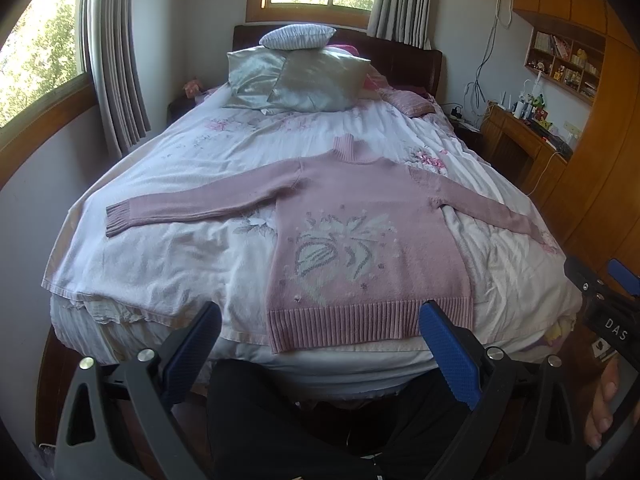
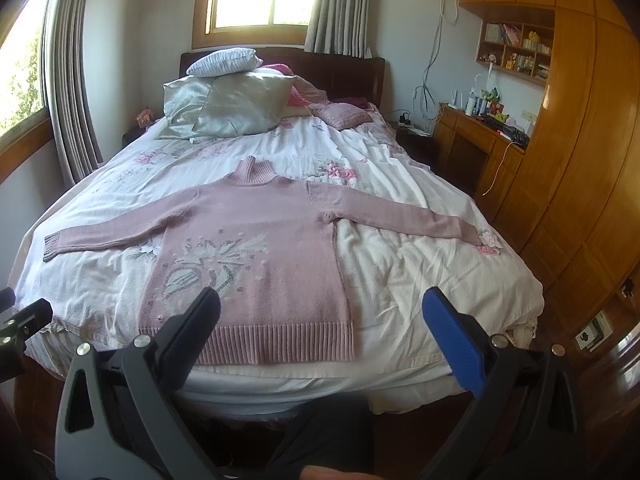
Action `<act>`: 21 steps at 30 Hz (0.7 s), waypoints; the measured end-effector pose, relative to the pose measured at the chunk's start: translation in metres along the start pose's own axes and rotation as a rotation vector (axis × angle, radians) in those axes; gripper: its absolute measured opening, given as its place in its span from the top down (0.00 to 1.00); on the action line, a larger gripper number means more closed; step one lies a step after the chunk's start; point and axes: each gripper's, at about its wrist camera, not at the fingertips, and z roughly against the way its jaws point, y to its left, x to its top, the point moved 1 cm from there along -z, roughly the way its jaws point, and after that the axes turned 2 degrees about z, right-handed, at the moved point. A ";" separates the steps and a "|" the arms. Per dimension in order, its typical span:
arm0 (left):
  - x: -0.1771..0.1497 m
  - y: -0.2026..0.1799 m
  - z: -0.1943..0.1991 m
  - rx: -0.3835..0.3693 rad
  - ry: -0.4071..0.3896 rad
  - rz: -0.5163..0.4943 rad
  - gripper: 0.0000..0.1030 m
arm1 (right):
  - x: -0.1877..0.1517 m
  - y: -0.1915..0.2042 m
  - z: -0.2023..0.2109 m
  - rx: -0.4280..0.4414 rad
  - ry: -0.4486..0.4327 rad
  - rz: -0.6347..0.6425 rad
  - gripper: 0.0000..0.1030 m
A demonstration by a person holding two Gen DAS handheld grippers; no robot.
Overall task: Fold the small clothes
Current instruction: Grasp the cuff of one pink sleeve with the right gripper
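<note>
A bed (image 1: 168, 248) with a white floral cover fills the room, silver pillows (image 1: 296, 80) stacked at its headboard. A pink turtleneck sweater (image 1: 360, 248) lies flat, face up, near the foot of the bed, both sleeves spread sideways and its ribbed hem at the near edge. The left gripper (image 1: 320, 344) and right gripper (image 2: 320, 332) hover short of the hem, jaws spread wide and holding nothing.

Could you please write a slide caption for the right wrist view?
Open right tongs hover before a pink knitted turtleneck sweater spread flat on a floral white bed.
</note>
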 end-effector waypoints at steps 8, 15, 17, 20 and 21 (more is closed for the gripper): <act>0.005 -0.003 -0.016 0.004 0.028 0.005 0.04 | 0.006 -0.001 -0.018 -0.004 0.023 0.006 0.02; 0.015 0.004 -0.044 -0.262 -0.042 0.040 0.04 | 0.003 -0.022 -0.069 0.131 -0.040 0.047 0.03; 0.022 0.006 -0.057 -0.319 -0.031 0.050 0.04 | 0.003 -0.040 -0.106 0.165 0.051 0.010 0.03; 0.035 0.001 -0.074 -0.310 -0.044 0.012 0.04 | -0.001 -0.087 -0.163 0.231 0.163 -0.132 0.04; 0.040 0.000 -0.080 -0.317 -0.042 0.009 0.04 | -0.003 -0.105 -0.180 0.236 0.192 -0.186 0.11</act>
